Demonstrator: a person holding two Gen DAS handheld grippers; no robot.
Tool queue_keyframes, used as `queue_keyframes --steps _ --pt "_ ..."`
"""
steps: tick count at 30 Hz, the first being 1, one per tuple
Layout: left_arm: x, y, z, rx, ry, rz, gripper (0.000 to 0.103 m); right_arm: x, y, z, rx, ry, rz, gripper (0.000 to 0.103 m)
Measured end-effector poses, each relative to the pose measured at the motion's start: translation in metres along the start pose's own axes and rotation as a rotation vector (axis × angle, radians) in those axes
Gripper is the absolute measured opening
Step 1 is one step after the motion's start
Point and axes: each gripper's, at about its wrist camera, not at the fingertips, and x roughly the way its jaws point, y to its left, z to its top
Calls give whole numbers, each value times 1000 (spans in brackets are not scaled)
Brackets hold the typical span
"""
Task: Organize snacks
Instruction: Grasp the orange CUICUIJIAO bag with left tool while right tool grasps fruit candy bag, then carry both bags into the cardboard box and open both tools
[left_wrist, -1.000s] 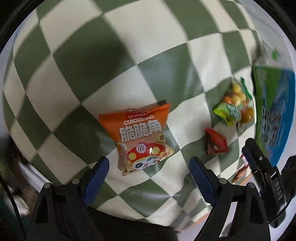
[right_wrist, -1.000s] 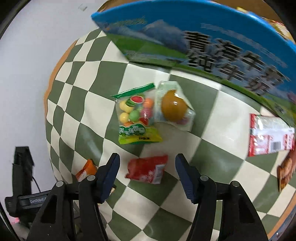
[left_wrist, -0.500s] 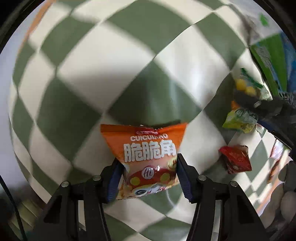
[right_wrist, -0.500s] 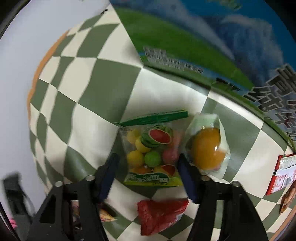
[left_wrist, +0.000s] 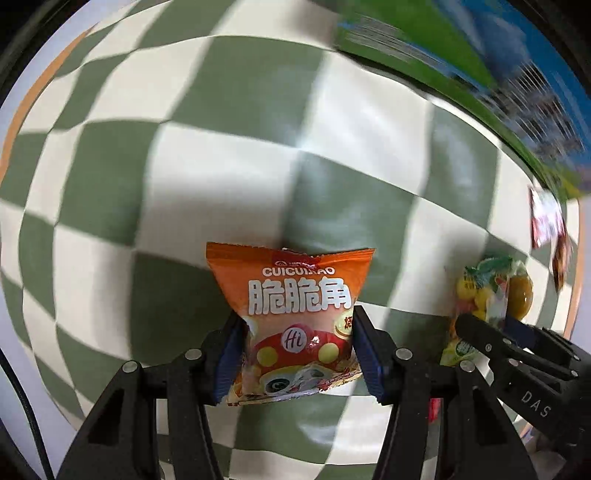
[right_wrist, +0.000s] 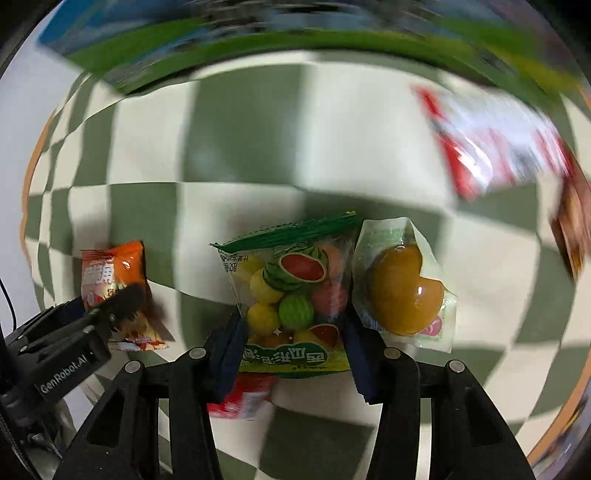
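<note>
On a green-and-white checked surface (left_wrist: 229, 155), the left gripper (left_wrist: 295, 354) clenches an orange snack bag (left_wrist: 295, 295), its blue fingers (left_wrist: 227, 354) pressing the bag's lower sides. To the right, the right gripper (right_wrist: 291, 347) grasps a clear fruit-candy bag (right_wrist: 291, 295) the same way. A jelly cup (right_wrist: 402, 291) touches that bag's right edge. A blurred blue-green box (right_wrist: 258, 33) lies at the far side.

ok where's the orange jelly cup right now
In the right wrist view the orange jelly cup lies on the checked cloth, just right of the fruit candy bag held in the right tongs.
</note>
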Motion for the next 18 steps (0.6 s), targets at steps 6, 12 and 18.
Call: queue_keyframes --steps 6,12,18 --pt "13 -30 2 102 18 34 55 -2 -23 -4 134 -21 51 55" --pt "20 -36 6 103 15 41 55 6 -8 6 116 -32 11 58" --pt "0 -3 2 66 -20 33 50 9 9 -11 85 -66 0 53"
